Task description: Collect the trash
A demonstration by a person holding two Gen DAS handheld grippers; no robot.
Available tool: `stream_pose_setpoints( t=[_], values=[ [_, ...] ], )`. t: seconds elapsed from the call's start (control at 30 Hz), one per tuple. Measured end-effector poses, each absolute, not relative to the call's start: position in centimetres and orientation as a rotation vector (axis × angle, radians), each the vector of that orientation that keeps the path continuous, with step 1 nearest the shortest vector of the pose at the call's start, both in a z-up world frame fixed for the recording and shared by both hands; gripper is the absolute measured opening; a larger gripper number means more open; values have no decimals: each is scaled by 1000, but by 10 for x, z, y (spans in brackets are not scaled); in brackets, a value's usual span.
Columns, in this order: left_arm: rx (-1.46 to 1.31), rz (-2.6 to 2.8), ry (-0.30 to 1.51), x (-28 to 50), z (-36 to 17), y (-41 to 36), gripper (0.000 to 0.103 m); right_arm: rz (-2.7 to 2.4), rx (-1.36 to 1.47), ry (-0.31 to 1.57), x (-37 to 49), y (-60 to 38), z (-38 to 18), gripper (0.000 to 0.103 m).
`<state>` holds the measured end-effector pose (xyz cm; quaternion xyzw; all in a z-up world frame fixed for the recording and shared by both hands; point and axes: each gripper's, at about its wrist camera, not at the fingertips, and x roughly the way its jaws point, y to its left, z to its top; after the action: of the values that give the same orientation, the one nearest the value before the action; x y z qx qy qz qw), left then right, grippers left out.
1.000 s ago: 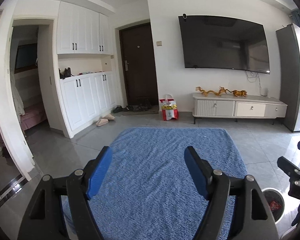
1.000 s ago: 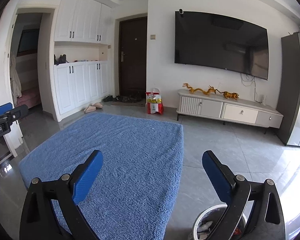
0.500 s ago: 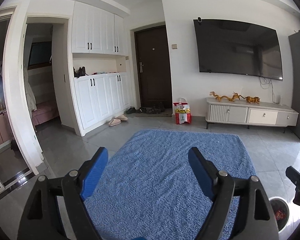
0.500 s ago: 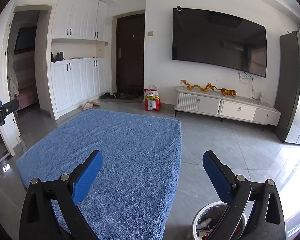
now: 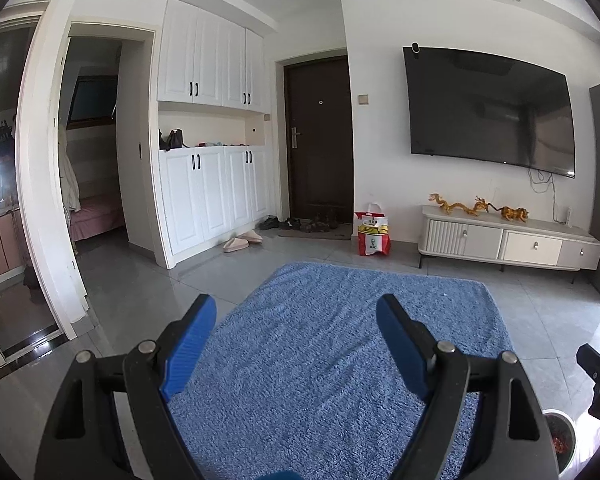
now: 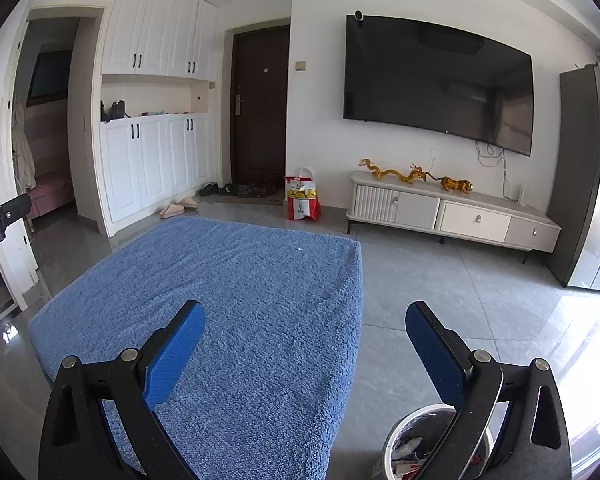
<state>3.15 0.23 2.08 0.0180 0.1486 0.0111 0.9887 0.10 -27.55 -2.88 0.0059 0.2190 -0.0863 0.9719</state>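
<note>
My left gripper (image 5: 296, 312) is open and empty, held above the blue rug (image 5: 340, 344). My right gripper (image 6: 304, 316) is open and empty above the rug's right edge (image 6: 260, 280). A white round trash bin (image 6: 412, 444) with crumpled paper and wrappers inside stands on the floor just below my right gripper's right finger. The bin also shows in the left wrist view (image 5: 560, 436) at the lower right, beside part of the right gripper (image 5: 598, 376). No loose trash shows on the rug.
A red and white paper bag (image 6: 302, 200) stands by the dark entrance door (image 6: 260, 108). A white TV cabinet (image 6: 452, 212) with gold dragon figures sits under the wall TV (image 6: 440, 84). Slippers (image 6: 178, 206) and shoes lie near white cupboards (image 6: 156, 160). A doorway (image 5: 92, 140) opens left.
Both grippers have tilted upward and risen, so more wall and ceiling shows. The left view has swung a little left. Both stay open and empty.
</note>
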Motion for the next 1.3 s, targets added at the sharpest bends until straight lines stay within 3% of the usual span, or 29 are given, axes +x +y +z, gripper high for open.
stream_pose_setpoints(
  t=[1.3],
  values=[
    [45, 6, 308, 34, 20, 1, 82, -244, 29, 403, -4, -293, -26, 102]
  ],
)
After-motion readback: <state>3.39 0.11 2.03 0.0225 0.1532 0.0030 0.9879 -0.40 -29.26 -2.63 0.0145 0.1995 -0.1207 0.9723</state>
